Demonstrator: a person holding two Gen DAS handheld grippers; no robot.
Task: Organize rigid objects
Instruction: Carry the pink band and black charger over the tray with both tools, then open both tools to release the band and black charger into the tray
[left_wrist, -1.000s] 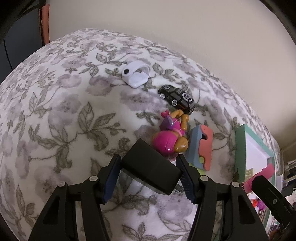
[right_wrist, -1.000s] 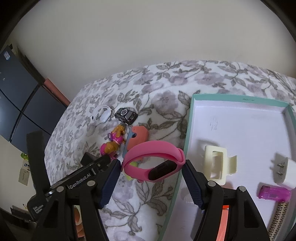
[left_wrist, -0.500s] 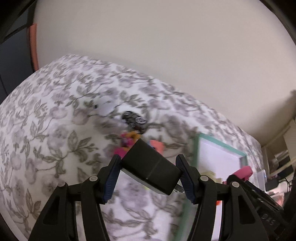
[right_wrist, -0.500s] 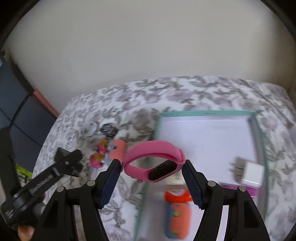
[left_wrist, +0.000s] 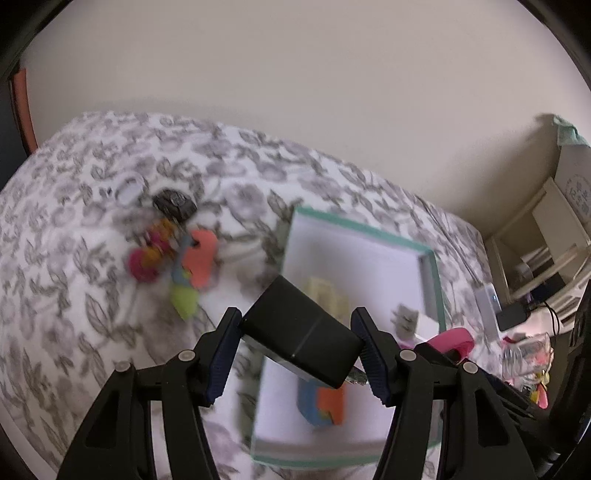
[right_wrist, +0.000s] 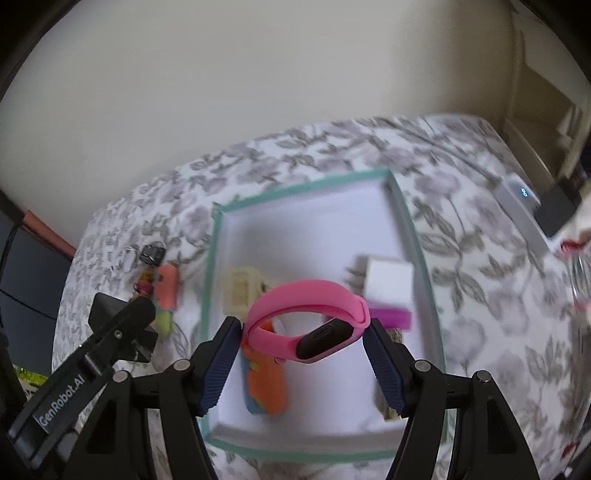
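The left gripper (left_wrist: 301, 341) is clenching a matte black rectangular block (left_wrist: 301, 332) crosswise between its blue ribbed pads, tilted, low in the middle of its frame. The right gripper (right_wrist: 304, 332) is pinching a pink silicone fitness band with a black oval face (right_wrist: 308, 325) by the two ends of its loop, so the band is bowing upward between the pads. Both are hanging over the shallow white tray with a teal rim (right_wrist: 216, 236), which looks like the place where the loose pieces are being gathered; gripping each piece across its width should let it drop flat once the pads part.

Inside the tray are lying a cream hair claw clip (right_wrist: 242, 290), a white plug adapter (right_wrist: 388, 282), a translucent magenta piece (right_wrist: 393, 317) and an orange and blue toy (right_wrist: 264, 384). On the grey floral bedspread (left_wrist: 74, 266), in the upper left, a white ring-shaped gadget (left_wrist: 129, 190), a black toy car (left_wrist: 173, 205), a pink figurine (left_wrist: 147, 254) and another orange toy (left_wrist: 197, 258) are waiting outside it.
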